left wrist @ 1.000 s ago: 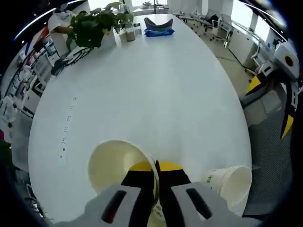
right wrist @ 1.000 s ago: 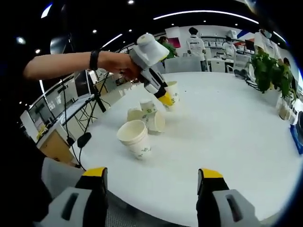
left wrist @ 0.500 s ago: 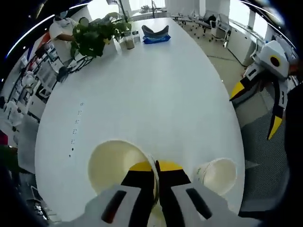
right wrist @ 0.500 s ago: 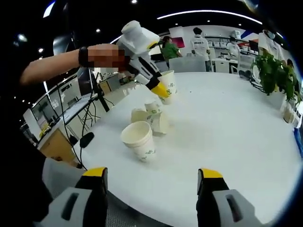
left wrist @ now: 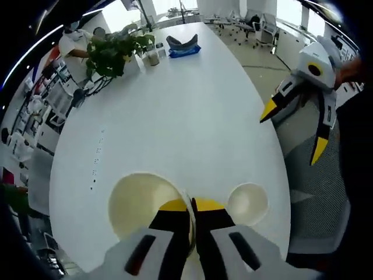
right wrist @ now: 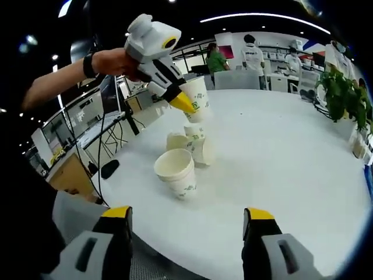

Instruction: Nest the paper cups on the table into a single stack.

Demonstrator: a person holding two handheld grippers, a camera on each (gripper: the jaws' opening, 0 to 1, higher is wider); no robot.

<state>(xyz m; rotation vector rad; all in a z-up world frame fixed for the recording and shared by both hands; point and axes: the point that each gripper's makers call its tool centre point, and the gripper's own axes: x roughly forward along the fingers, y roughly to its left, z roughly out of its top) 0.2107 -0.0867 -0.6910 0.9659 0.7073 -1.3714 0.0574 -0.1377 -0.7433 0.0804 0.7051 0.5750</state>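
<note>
Open-plan office, long white oval table (left wrist: 175,116) with a leafy green potted plant (left wrist: 113,49) and a blue folded item (left wrist: 182,45) at the far end. Left gripper view: left gripper (left wrist: 192,205) has its yellow-tipped jaws pinched together on the rim of a cream paper cup (left wrist: 145,204), mouth facing the camera; a second cream paper cup (left wrist: 247,201) stands just right of the jaws near the table edge. Right gripper (left wrist: 309,87) hangs off to the side beyond the table edge, jaws spread, nothing between them. Right gripper view: right gripper (right wrist: 186,219) jaws wide apart and empty at the bottom; the left gripper (right wrist: 178,100) carries the held cup (right wrist: 195,99) in the air above a cluster of loose cups (right wrist: 192,143), with one upright printed cup (right wrist: 178,172) nearest the camera. Step in hand looks like transport of a picked cup toward a stack target. Next move likely needs the held cup aligned over an upright cup's mouth, then lowered straight in. Hard to tell: how many cups make up the cluster, and whether any are already nested; the held cup's base is hidden behind the jaws in the left gripper view.
</note>
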